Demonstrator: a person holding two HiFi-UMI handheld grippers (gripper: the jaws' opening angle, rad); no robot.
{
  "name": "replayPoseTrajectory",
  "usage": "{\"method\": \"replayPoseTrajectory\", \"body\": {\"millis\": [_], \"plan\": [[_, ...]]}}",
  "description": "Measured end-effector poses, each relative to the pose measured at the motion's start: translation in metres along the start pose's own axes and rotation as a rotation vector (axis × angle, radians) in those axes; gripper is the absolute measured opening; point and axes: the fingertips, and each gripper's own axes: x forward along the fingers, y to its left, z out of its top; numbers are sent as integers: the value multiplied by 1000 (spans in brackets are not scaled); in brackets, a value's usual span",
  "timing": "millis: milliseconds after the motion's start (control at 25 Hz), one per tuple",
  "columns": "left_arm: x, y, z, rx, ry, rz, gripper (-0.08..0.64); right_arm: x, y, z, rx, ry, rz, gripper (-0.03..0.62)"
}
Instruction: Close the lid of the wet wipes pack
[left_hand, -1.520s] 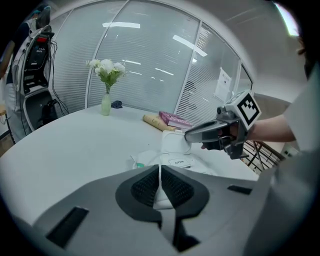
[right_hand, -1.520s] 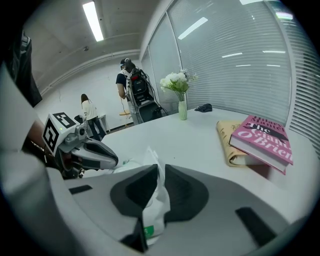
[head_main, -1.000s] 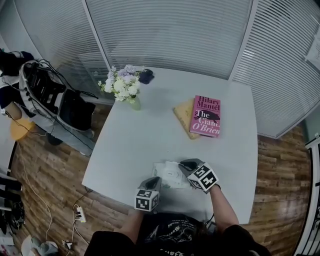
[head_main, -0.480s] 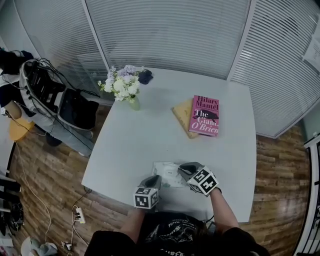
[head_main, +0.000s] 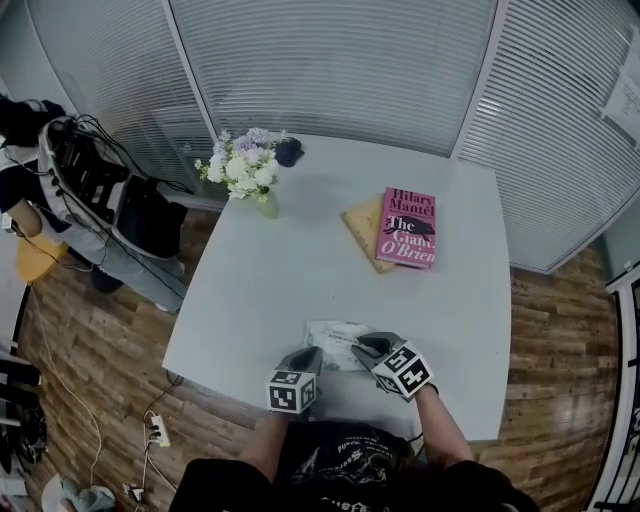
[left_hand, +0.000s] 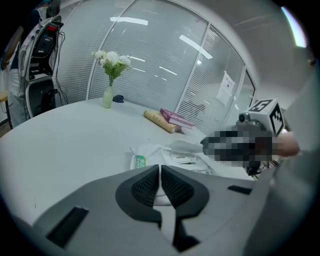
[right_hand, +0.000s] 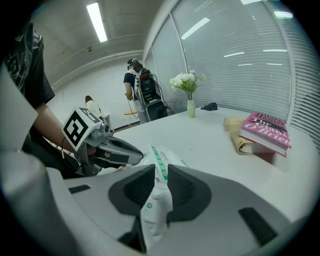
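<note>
- The wet wipes pack (head_main: 333, 346) lies flat on the white counter (head_main: 300, 260), close to the edge nearest the person and between the 2 grippers.
- The left gripper (head_main: 308, 354) sits at the pack's left end. Its fingers (left_hand: 145, 184) are closed together with only a thin slit between the pads. Their tips reach the pack's edge, but whether they pinch any wrapper cannot be told.
- The right gripper (head_main: 368, 345) sits at the pack's right end. Its fingers (right_hand: 186, 187) have just been opening and now stand partly apart. The pack's crimped, green-striped end rises between them and is not squeezed flat.
- In the left gripper view the pack's top faces up, showing a white label printed "OPEN". Whether the lid is fully down cannot be told.
- Both grippers point forward and down toward the pack, each with its marker cube toward the person.
- Further back on the counter a pink book (head_main: 407, 227) lies on top of a tan paper bundle (head_main: 362, 228), well apart from the pack.
- At the far left corner a vase of white and lilac flowers (head_main: 243, 172) stands upright, with a small dark object (head_main: 289, 152) just beside it.
</note>
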Motion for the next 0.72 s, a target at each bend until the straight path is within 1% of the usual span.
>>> {"method": "replayPoseTrajectory", "body": {"millis": [160, 360, 560, 720], "plan": [[1, 1, 0, -1, -2, -6, 15, 3, 3, -4, -5, 15, -1, 83], [1, 2, -1, 4, -1, -10, 15, 7, 8, -10, 53, 33, 5, 87], [1, 3, -1, 14, -1, -31, 15, 16, 14, -19, 69, 72, 2, 78], [3, 2, -2, 25, 0, -34, 15, 20, 13, -23, 100, 78, -10, 69]]}}
